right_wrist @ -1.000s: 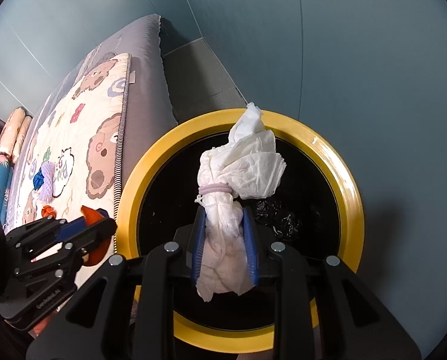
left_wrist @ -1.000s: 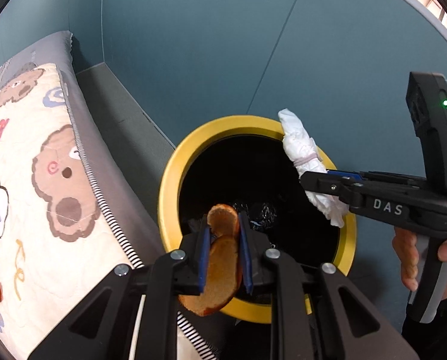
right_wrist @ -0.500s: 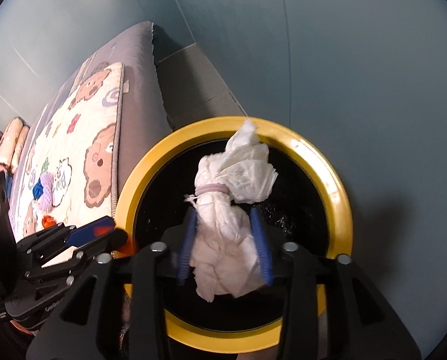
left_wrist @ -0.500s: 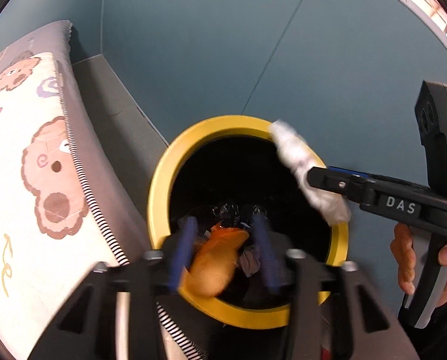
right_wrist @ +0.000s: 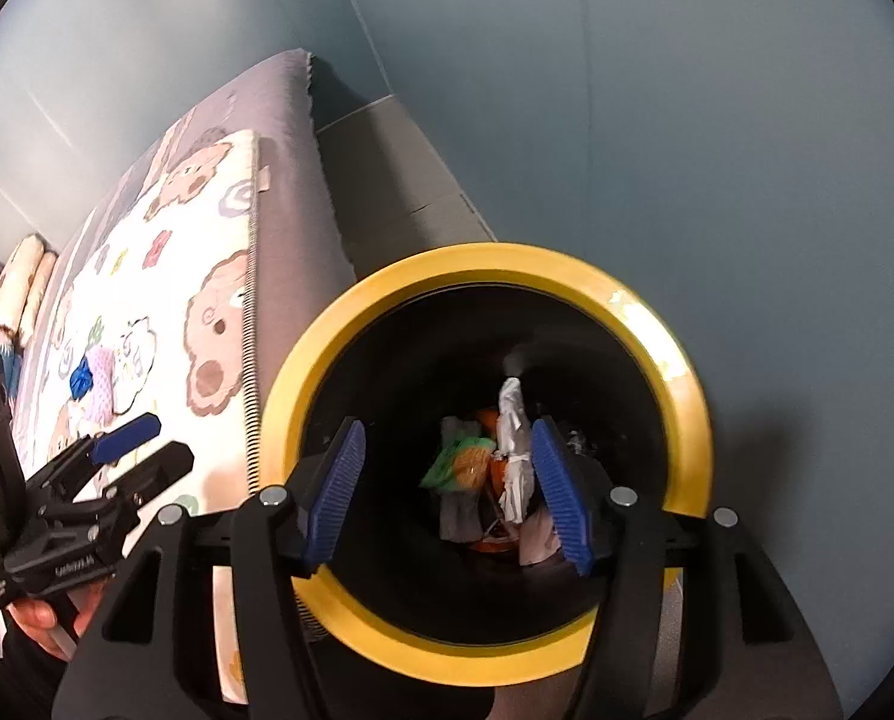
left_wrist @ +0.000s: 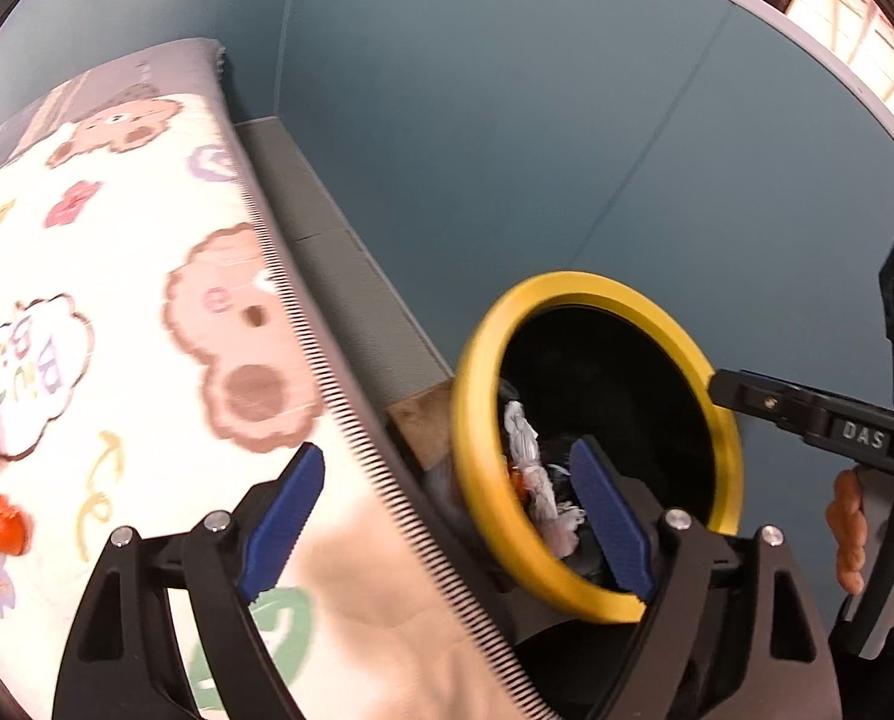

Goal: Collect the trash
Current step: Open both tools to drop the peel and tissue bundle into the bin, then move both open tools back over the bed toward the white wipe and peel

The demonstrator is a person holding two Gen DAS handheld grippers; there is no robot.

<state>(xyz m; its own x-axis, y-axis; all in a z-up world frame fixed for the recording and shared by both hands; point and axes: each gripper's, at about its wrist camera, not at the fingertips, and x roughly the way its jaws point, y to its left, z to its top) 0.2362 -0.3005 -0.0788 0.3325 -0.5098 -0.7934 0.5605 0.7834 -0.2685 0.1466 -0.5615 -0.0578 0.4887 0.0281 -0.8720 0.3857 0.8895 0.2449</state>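
Both grippers, left gripper (left_wrist: 447, 516) and right gripper (right_wrist: 447, 492), are opening, empty, over the bin (right_wrist: 657, 324).

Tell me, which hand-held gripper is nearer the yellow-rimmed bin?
Right. The right hand-held gripper hangs over the bin mouth, jaws opening, empty. The left hand-held gripper, also opening, straddles the rim towards the bed.

Black bin with yellow rim (right_wrist: 684, 372) standing upright beside the bed, white tied tissue bundle (right_wrist: 513, 420) lying inside atop orange and green wrappers (right_wrist: 462, 462) at the bottom
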